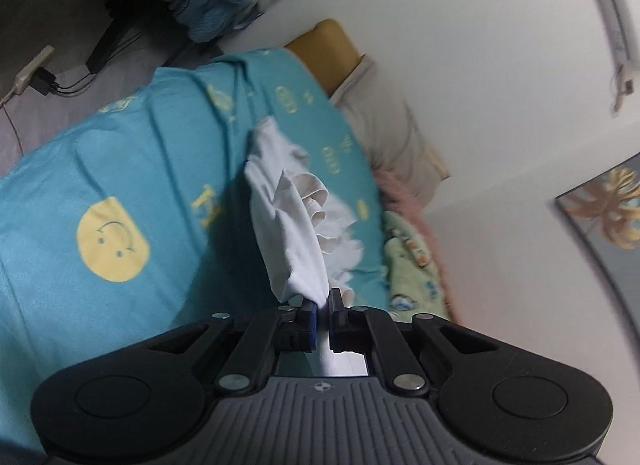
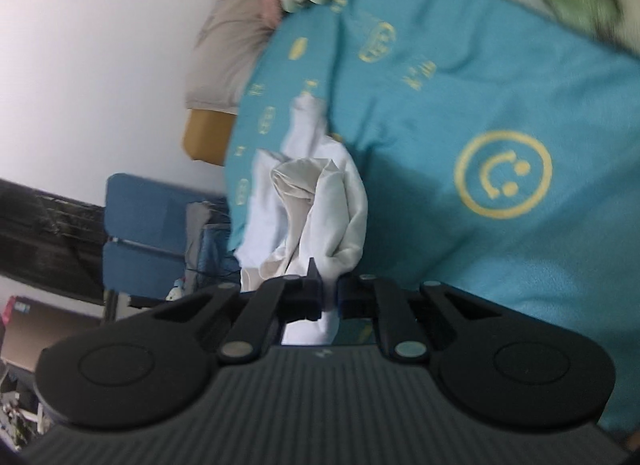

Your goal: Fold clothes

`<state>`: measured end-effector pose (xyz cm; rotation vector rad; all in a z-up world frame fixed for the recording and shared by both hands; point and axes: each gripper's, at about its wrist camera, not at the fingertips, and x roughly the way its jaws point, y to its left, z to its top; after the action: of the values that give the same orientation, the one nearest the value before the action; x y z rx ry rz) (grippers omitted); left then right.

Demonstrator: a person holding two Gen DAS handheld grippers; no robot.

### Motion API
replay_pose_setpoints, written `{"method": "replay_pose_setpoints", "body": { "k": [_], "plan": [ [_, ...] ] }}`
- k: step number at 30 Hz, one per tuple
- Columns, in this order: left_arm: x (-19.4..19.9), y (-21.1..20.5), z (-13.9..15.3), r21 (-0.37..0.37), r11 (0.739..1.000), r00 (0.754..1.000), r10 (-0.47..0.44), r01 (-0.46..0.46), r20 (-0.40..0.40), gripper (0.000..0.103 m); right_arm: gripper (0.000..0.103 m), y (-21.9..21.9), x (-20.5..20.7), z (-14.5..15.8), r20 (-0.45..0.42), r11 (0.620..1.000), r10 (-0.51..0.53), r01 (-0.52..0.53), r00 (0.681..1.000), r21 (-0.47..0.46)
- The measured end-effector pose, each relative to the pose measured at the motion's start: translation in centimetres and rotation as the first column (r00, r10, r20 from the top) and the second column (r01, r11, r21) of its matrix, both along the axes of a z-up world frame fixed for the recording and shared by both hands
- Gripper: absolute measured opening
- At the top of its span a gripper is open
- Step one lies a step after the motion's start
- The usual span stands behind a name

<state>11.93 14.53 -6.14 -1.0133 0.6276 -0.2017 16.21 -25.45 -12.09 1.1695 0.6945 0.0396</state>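
A white garment [image 1: 288, 225] hangs bunched and stretched above a bed covered by a teal sheet [image 1: 132, 153] with yellow smiley prints. My left gripper [image 1: 323, 305] is shut on one end of the cloth, which runs back between its jaws. In the right wrist view the same white garment [image 2: 320, 201] rises in crumpled folds from my right gripper [image 2: 329, 289], also shut on the fabric. The far end of the garment trails down onto the sheet [image 2: 460, 105].
A beige pillow [image 1: 392, 133] and a pale green patterned blanket [image 1: 412, 265] lie along the white wall [image 1: 480, 65]. Beyond the bed's end sit a power strip with cables [image 1: 36, 73], a blue chair [image 2: 148, 225] and a cardboard box [image 2: 44, 329].
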Motion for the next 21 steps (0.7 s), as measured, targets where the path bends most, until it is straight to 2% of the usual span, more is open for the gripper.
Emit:
{"method": "replay_pose_setpoints", "body": {
  "k": [3, 7, 9, 15, 18, 21],
  "plan": [
    [-2.4, -0.4, 3.1, 0.028, 1.000, 0.999, -0.005, 0.004, 0.045, 0.005, 0.009, -0.6, -1.9, 3.1, 0.043, 1.000, 0.002, -0.002, 0.999, -0.010],
    [-5.8, -0.6, 4.7, -0.011, 1.000, 1.000, 0.013, -0.013, 0.015, 0.005, 0.009, -0.9, -5.4, 6.2, 0.050, 1.000, 0.016, -0.015, 0.999, -0.024],
    [-8.0, -0.4, 5.4, -0.004, 1.000, 1.000, 0.012, -0.012, 0.014, 0.005, 0.009, -1.1, -7.5, 7.2, 0.069, 0.999, 0.019, -0.017, 0.997, -0.037],
    [-14.0, -1.0, 6.3, 0.011, 1.000, 1.000, 0.026, -0.026, 0.014, 0.005, 0.009, -1.5, -14.1, 7.9, 0.111, 1.000, 0.002, 0.001, 0.994, -0.031],
    [-16.5, -0.8, 6.1, 0.004, 1.000, 0.999, 0.030, -0.031, 0.020, 0.005, 0.009, -1.5, -16.2, 8.1, 0.114, 0.997, 0.023, -0.014, 0.993, -0.079],
    [-17.6, -0.9, 5.7, 0.005, 1.000, 0.999, 0.030, -0.030, 0.019, 0.005, 0.009, -1.7, -17.6, 7.6, 0.111, 0.998, 0.027, -0.021, 0.993, -0.059]
  ]
}}
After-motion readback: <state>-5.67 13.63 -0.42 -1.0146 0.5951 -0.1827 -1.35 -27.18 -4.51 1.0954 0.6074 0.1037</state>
